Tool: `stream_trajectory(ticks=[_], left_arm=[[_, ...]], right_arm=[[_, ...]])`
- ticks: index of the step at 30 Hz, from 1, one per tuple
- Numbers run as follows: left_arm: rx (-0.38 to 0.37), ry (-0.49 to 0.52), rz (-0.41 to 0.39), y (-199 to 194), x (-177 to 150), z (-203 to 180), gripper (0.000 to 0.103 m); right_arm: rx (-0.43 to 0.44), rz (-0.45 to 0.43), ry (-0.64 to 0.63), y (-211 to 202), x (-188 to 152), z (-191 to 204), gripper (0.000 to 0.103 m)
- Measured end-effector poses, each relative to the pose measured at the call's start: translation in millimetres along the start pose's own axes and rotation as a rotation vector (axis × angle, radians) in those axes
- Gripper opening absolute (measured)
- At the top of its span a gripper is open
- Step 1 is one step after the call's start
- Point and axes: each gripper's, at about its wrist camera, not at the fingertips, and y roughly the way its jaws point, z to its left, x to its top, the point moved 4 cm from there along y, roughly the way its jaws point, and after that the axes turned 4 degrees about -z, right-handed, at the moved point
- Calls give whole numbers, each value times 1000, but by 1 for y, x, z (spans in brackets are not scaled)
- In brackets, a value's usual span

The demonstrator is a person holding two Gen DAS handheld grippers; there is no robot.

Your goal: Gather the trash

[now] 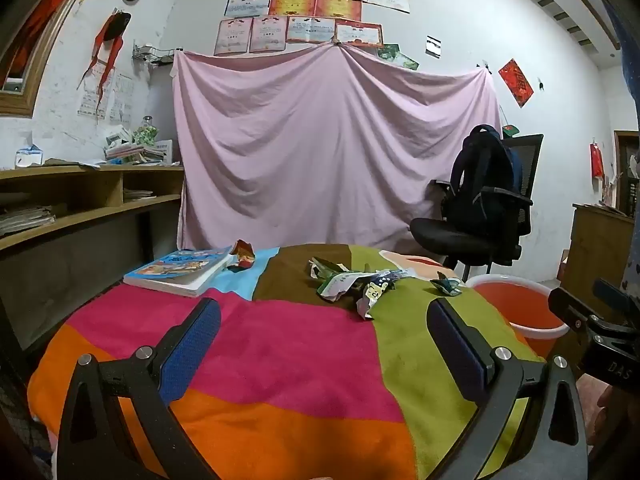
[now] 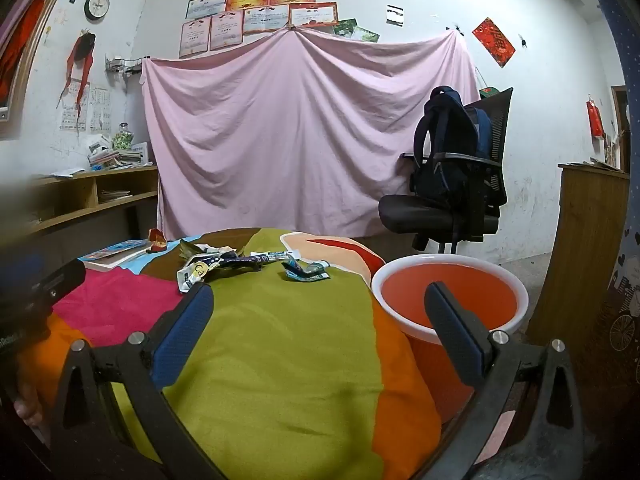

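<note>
So your left gripper (image 1: 324, 344) has its fingers (image 1: 192, 344) spread wide apart with nothing between them, just hanging over the pink and orange patches of the colourful blanket (image 1: 280, 360) that covers the tabletop. Same deal with your right gripper (image 2: 320, 332): fingers (image 2: 184, 332) wide apart, nothing clamped, sitting low in the frame over the green patch, with the right-hand finger lined up in front of the bucket.

The trash is all up past the fingers, around the middle of both views. In the left wrist view there's a heap of crumpled wrappers (image 1: 352, 282) where the brown stripe meets the green, a small teal wrapper (image 1: 446, 283) off by itself to the right near the blanket's edge, and a red crumpled wrapper (image 1: 243, 255) further left, just beside the corner of a book (image 1: 180, 272). Neither gripper touches any of them.

The orange bucket (image 2: 448, 300) with the white rim sits right of the tabletop, lower than the blanket, and looks bare inside from here.

Further out, you've got a pink sheet (image 1: 332, 144) hung across the back wall, an office chair (image 2: 444, 208) with a dark backpack (image 2: 448, 148) on it at right, and wooden shelves (image 1: 80, 200) at left.
</note>
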Motion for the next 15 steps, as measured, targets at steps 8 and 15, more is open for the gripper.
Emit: stream_trajectory(ticks=[8, 15], left_arm=[[0, 3, -4, 0, 0, 0, 101], [5, 7, -7, 0, 1, 0, 101]], right_arm=[[-4, -2, 6, 1, 0, -1, 103], [-1, -5, 5, 0, -1, 1, 103]])
